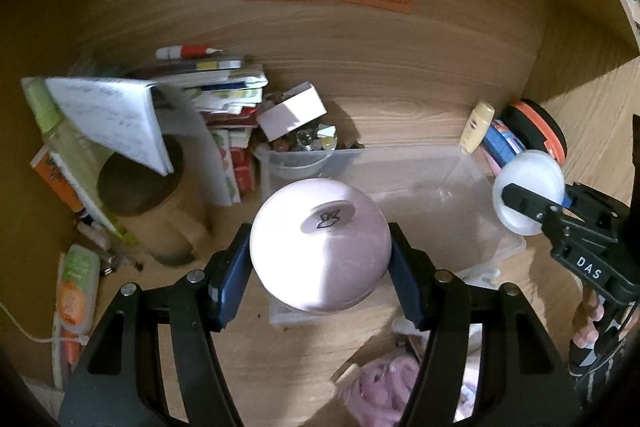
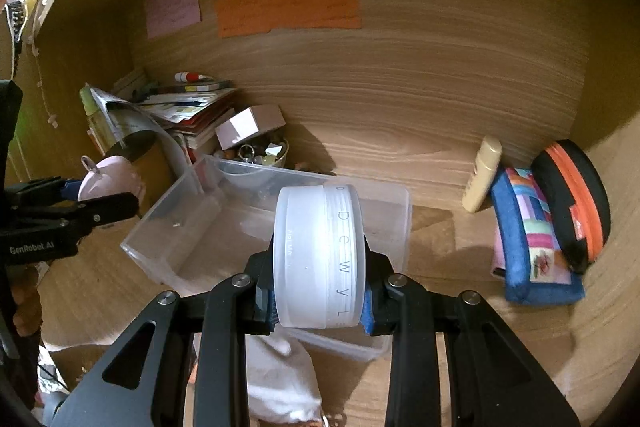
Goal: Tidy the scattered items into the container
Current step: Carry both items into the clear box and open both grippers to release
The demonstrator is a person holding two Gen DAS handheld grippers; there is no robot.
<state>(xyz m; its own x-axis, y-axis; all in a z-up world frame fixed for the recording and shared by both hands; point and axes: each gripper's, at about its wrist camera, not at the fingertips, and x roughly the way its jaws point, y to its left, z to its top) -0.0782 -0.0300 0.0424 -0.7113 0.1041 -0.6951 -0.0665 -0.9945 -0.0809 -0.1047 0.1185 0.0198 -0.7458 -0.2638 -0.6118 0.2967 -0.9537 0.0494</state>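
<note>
My left gripper (image 1: 320, 259) is shut on a round pink jar (image 1: 320, 243) with a small sticker on top, held above the near left corner of the clear plastic container (image 1: 472, 195). My right gripper (image 2: 320, 283) is shut on a frosted white jar (image 2: 320, 255) lettered on its lid, held above the container's (image 2: 168, 227) near side. The right gripper and white jar also show in the left wrist view (image 1: 528, 199), at the container's right end. The left gripper and pink jar show in the right wrist view (image 2: 108, 183), at its left end. The container looks empty.
A stack of books and papers (image 1: 224, 95), a glass bowl of trinkets (image 1: 312, 143) and a brown mug (image 1: 152, 203) crowd the left. A cream tube (image 2: 482, 175), a patchwork pouch (image 2: 532, 239) and a black-orange case (image 2: 576, 199) lie right. A pink cloth (image 1: 384, 383) lies near.
</note>
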